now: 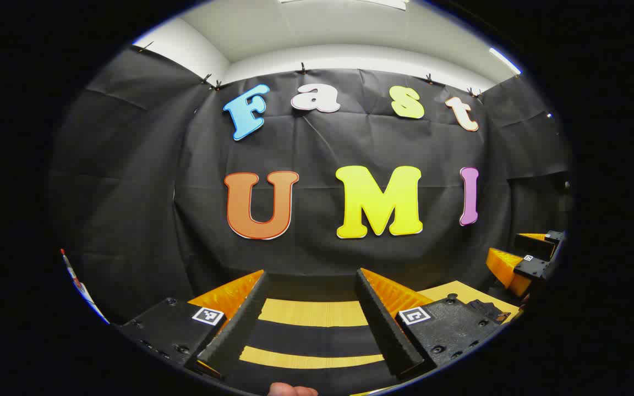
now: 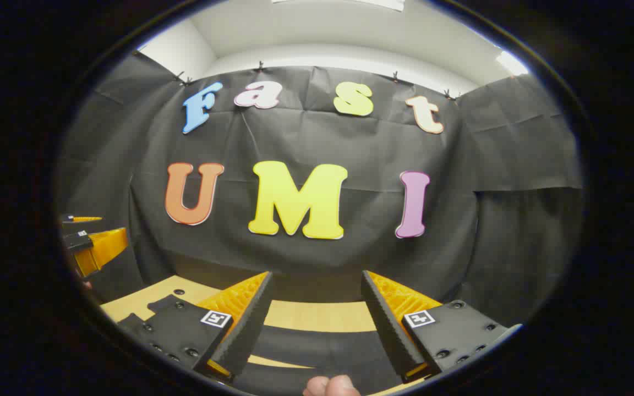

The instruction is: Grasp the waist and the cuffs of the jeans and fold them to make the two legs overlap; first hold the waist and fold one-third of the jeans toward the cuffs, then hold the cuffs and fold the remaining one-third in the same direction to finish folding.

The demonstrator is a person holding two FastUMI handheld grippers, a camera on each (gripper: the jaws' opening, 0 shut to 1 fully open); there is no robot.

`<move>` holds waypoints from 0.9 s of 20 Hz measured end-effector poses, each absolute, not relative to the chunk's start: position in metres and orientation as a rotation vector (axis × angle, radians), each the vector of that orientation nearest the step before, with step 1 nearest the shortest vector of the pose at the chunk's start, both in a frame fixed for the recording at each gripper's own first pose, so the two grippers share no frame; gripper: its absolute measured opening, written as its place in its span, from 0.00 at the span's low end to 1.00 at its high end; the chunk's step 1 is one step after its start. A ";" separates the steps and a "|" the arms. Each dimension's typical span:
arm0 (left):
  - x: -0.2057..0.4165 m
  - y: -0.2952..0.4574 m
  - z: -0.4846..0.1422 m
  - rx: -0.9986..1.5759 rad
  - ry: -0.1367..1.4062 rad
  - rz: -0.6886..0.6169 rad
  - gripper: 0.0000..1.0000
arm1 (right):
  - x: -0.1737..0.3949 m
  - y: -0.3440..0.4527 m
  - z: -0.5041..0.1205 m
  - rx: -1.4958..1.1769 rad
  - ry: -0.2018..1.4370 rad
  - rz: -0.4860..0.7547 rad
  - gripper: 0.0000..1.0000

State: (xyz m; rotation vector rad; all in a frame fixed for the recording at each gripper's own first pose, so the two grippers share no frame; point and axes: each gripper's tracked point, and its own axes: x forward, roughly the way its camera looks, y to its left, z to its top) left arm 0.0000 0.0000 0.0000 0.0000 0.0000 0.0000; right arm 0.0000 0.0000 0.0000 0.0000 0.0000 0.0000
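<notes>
1. In the left gripper view, a fingertip (image 1: 292, 390) shows at the near edge, below the left gripper (image 1: 311, 300), whose 2 fingers stand apart with nothing between them.
2. In the right gripper view, the right gripper (image 2: 317, 300) likewise gapes, holding nothing.
3. Between both sets of fingers lies dark cloth (image 1: 317, 338), possibly the jeans, on the wooden table (image 2: 317, 316).
4. Farthest is the black wall (image 1: 185, 209).

Both cameras sit low behind their own tongs, looking level across the table (image 1: 311, 312) at the black cloth wall (image 1: 130, 192). The left gripper view catches the right tongs (image 1: 531, 258) off to its right; the right gripper view catches the left tongs (image 2: 88, 242) to its left.
</notes>
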 end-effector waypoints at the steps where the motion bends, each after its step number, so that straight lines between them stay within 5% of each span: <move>1: 0.000 0.000 0.000 -0.001 0.001 -0.001 0.99 | 0.001 -0.001 0.002 0.008 -0.001 -0.005 0.98; 18: 0.019 0.009 -0.031 -0.043 0.080 -0.005 0.99 | 0.016 -0.072 -0.018 -0.040 0.045 -0.049 0.98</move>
